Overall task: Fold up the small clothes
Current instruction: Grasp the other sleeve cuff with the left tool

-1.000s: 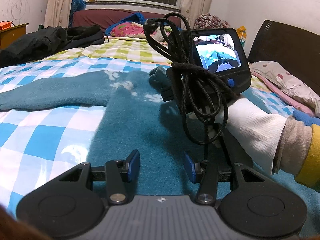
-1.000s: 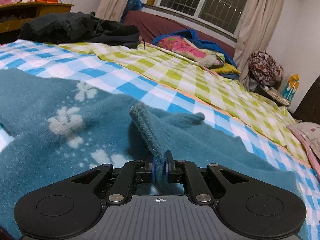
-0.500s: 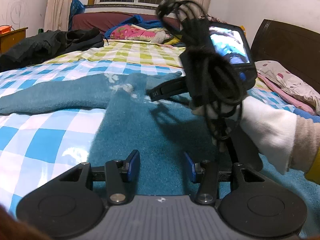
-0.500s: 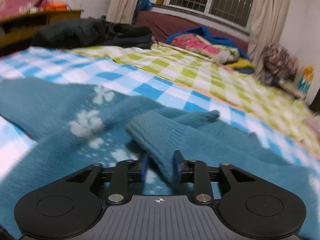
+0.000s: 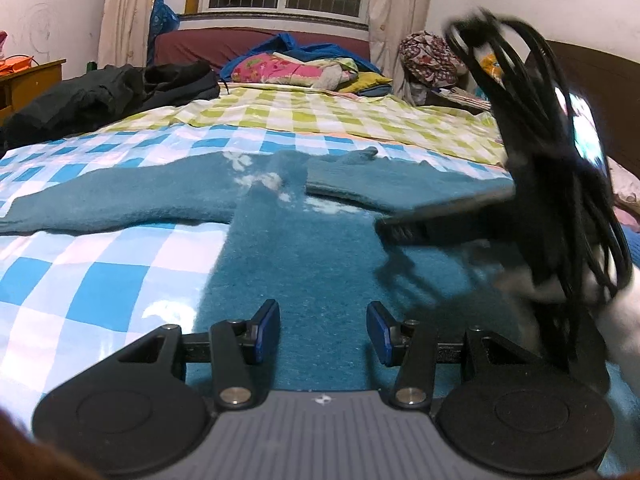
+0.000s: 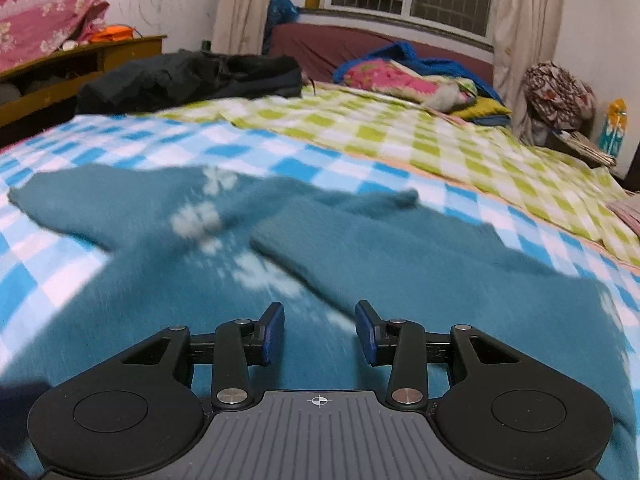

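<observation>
A teal sweater (image 5: 304, 256) with white snowflakes lies flat on the blue-checked bed sheet; it also shows in the right wrist view (image 6: 400, 280). Its right sleeve (image 6: 360, 232) lies folded across the chest, and its left sleeve (image 5: 120, 200) stretches out to the left. My left gripper (image 5: 323, 334) is open and empty, low over the sweater's body. My right gripper (image 6: 320, 334) is open and empty just above the sweater, near the folded sleeve's cuff. In the left wrist view the right gripper's body (image 5: 552, 184) with its cables appears blurred at the right.
A black jacket (image 5: 112, 96) lies at the far left of the bed. A pile of colourful bedding (image 5: 304, 68) sits below the window. A wooden cabinet (image 6: 60, 76) stands to the left. A dark headboard (image 5: 592, 80) is at the right.
My right gripper opened and let go of the sleeve, which now lies across the chest. It then pulled back to the right. My left gripper stayed open and nearly still.
</observation>
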